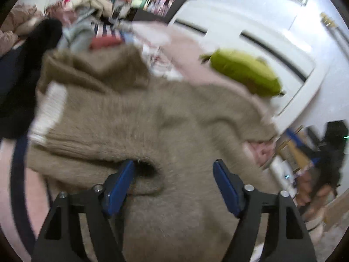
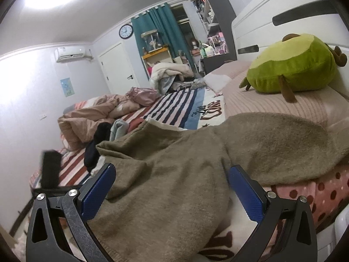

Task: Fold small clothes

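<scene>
Lying spread over the bed (image 2: 272,107), the sweater (image 1: 152,118) is a fuzzy tan knit, rumpled, with a white ribbed band showing at its left edge in the left wrist view. The left gripper (image 1: 173,172) hangs just above it with its blue pads wide apart and nothing between them; the left pad (image 1: 118,187) sits at a dark fold in the knit, though blur hides whether it touches. The right gripper (image 2: 172,187) is likewise spread, its pads either side of a flat stretch of the sweater near the bed's edge, gripping nothing. In the right wrist view one end of the sweater reaches toward a green plush (image 2: 292,65) that rests apart from it by the white headboard (image 2: 283,6). Beyond the sweater lie a striped blanket (image 2: 178,107), a black garment (image 2: 96,148) and a grey one (image 2: 118,131), close together at its far edge.
</scene>
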A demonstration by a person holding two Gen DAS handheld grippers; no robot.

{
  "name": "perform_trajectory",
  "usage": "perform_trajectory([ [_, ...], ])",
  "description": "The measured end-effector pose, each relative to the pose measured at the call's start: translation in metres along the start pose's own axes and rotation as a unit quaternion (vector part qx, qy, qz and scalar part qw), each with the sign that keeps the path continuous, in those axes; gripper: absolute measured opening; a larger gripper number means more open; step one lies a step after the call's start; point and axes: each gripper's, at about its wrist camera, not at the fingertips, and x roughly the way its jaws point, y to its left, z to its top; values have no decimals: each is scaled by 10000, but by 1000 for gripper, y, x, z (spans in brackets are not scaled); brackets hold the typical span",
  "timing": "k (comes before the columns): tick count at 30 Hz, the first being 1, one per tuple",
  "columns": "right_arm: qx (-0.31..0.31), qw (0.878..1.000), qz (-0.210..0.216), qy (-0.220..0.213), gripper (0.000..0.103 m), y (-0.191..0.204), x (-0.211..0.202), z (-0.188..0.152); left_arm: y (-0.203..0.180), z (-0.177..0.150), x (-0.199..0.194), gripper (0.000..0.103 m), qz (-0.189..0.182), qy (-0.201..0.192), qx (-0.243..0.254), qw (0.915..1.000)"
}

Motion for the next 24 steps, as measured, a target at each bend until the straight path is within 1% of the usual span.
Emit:
perform_trajectory([
  [1,-16,10000,-11,0,103,1,0,1,4,3,-13,77,-28,-153,-64,9999],
  [2,-33,10000,-15,4,103,3,-1,1,13,5,-29,80,103,-380,-203,9990],
  [3,-55,10000,-16,13,103,5,0,1,21,8,-31,83,267,-493,-279,9980],
  [4,-81,10000,-12,27,103,7,0,1,32,10,-38,83,586,-644,-379,9955],
  [6,-127,9999,-12,49,103,12,1,1,52,12,-42,83,975,-686,-521,9915],
  [8,-197,9998,-31,72,103,16,1,2,74,14,-39,83,1483,-629,-575,9853],
  [9,-224,9997,-49,79,103,18,2,2,78,14,-33,83,1584,-585,-579,9839],
  [10,-245,9996,-70,82,103,20,2,2,86,15,-28,83,1641,-492,-631,9832],
  [11,-255,9996,-89,88,103,21,3,2,94,14,-25,82,1620,-412,-709,9834],
  [12,-256,9996,-108,95,103,21,3,2,99,12,-23,75,1577,-371,-772,9838],
  [13,-247,9996,-122,103,103,22,3,2,101,12,-17,70,1530,-326,-794,9845],
  [16,-195,9996,-133,140,103,22,5,3,94,17,-9,69,1621,-434,-537,9844],
  [19,-155,9997,-94,165,103,22,6,3,87,21,-15,69,1480,-562,-351,9868],
  [21,-165,9997,-68,174,103,24,7,3,87,25,-5,69,1538,-427,-282,9868],
  [23,-188,9997,-43,177,103,26,7,2,91,28,6,69,1615,-208,-335,9861],
  [24,-198,9996,-25,177,103,26,7,2,93,28,8,63,1616,-161,-383,9860],
])
